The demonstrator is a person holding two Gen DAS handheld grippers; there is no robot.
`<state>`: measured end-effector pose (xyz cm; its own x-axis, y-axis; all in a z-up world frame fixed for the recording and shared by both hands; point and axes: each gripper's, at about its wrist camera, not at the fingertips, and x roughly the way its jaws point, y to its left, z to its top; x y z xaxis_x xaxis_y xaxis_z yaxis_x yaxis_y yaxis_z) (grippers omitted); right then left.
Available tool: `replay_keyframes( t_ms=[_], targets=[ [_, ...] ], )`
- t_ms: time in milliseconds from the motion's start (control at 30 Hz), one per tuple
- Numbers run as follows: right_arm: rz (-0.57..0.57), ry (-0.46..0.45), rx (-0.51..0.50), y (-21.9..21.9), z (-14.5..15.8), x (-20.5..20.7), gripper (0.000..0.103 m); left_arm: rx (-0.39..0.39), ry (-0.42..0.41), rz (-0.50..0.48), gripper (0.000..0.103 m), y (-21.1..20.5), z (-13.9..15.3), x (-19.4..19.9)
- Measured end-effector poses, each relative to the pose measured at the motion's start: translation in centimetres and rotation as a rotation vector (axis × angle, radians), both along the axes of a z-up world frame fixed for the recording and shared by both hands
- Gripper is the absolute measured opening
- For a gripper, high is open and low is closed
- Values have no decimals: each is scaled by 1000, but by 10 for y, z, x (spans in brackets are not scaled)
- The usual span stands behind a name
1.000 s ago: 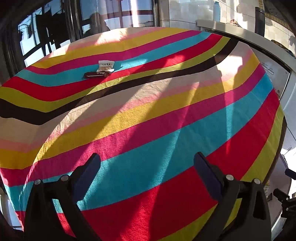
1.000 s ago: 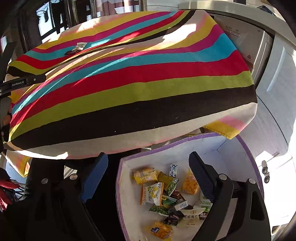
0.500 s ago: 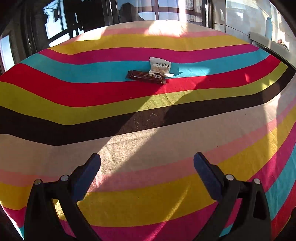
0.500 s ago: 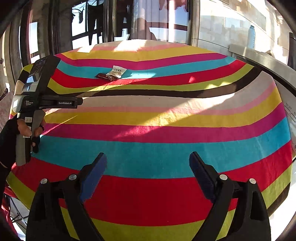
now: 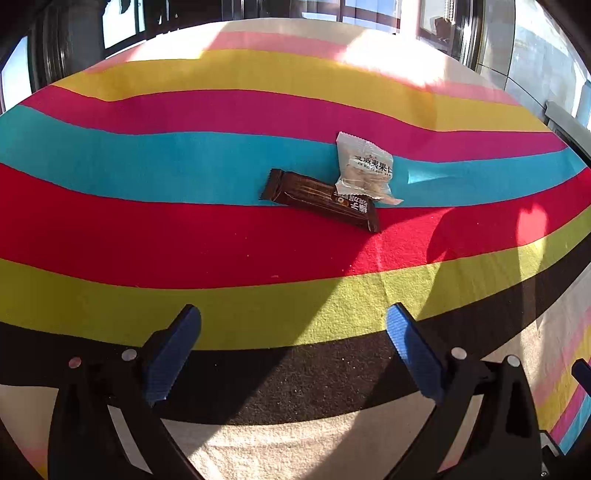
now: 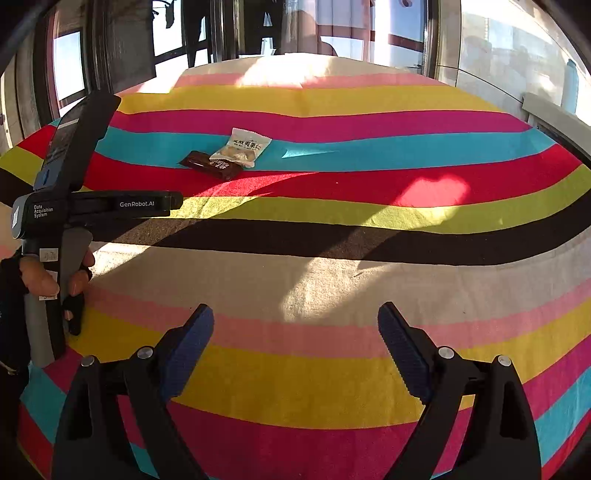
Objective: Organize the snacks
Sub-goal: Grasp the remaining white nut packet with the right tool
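Observation:
A dark brown snack bar (image 5: 320, 199) lies on the striped tablecloth, with a white snack packet (image 5: 364, 169) resting on its right end. Both also show in the right wrist view, the bar (image 6: 211, 165) and the packet (image 6: 244, 147), far across the table. My left gripper (image 5: 293, 332) is open and empty, a short way in front of the two snacks. My right gripper (image 6: 295, 328) is open and empty, farther back over the near stripes. The left gripper's body (image 6: 92, 205) shows at the left of the right wrist view.
The table is covered by a multicoloured striped cloth (image 6: 332, 229) with patches of sun and shadow. Windows and dark frames (image 6: 229, 29) stand beyond the far edge. A counter edge (image 6: 554, 118) runs along the right.
Both grippers have moved forward over the table toward the two snacks, which now look much larger. A second ago the right gripper was over a white box of snacks beside the table.

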<state>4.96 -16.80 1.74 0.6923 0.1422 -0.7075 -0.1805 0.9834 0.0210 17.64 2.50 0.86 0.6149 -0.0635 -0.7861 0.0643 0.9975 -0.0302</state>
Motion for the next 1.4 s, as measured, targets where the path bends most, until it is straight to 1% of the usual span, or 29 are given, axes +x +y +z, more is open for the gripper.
replay_keyframes(
  t_ms=[33,67,133,167,300,367,400,500,567,700,800,867,900,1000,1033,1067,1133,1167,1200,1233,1267,1333,1400],
  targets=[
    [5,2,-10,3,0,8,87,-2,35,0,101,-1,-5,5],
    [13,6,-16,6,-1,16,87,13,67,3,101,-2,-9,9],
    [35,13,-45,12,-3,33,87,51,65,0,101,-8,-10,9],
    [46,10,-75,17,-3,42,87,46,64,-6,101,-9,-10,8],
    [129,-22,-266,37,-8,94,87,36,60,-16,101,-8,-11,7],
    [168,-8,-302,41,-13,127,88,34,58,-15,101,-9,-11,7],
    [195,-12,-283,42,-13,141,88,34,59,-15,101,-8,-11,10],
    [269,-28,-294,51,-12,181,88,31,58,-13,101,-8,-13,14],
    [333,-31,-278,58,-12,202,88,29,57,-12,101,-8,-14,16],
    [453,-32,-249,75,-10,230,88,17,52,-10,101,-5,-13,14],
    [537,-44,-258,88,-8,245,88,13,50,-9,101,-5,-13,14],
    [581,-47,-269,95,-7,253,98,10,49,-9,101,-6,-13,15],
    [599,-46,-277,98,-6,255,98,10,48,-8,101,-6,-13,15],
    [628,-51,-304,103,-2,259,98,7,46,-5,101,1,-8,8],
    [628,-56,-297,103,1,259,98,8,46,-5,101,1,-8,8],
    [615,-51,-275,101,2,260,99,9,46,-5,101,1,-8,8],
    [550,-24,-241,100,3,262,98,10,45,-5,101,0,-7,8],
    [516,-20,-245,100,3,260,95,9,45,-5,101,0,-7,8],
    [485,-26,-246,103,2,256,88,10,46,-5,101,1,-8,9],
    [456,-25,-243,102,2,251,64,9,45,-5,101,1,-8,9],
    [426,-14,-218,100,3,244,47,7,45,-5,101,1,-9,9],
    [375,8,-161,90,9,226,41,1,43,-6,101,2,-8,9],
    [333,9,-124,76,13,201,40,-6,41,-6,101,4,-7,8]
  ],
)
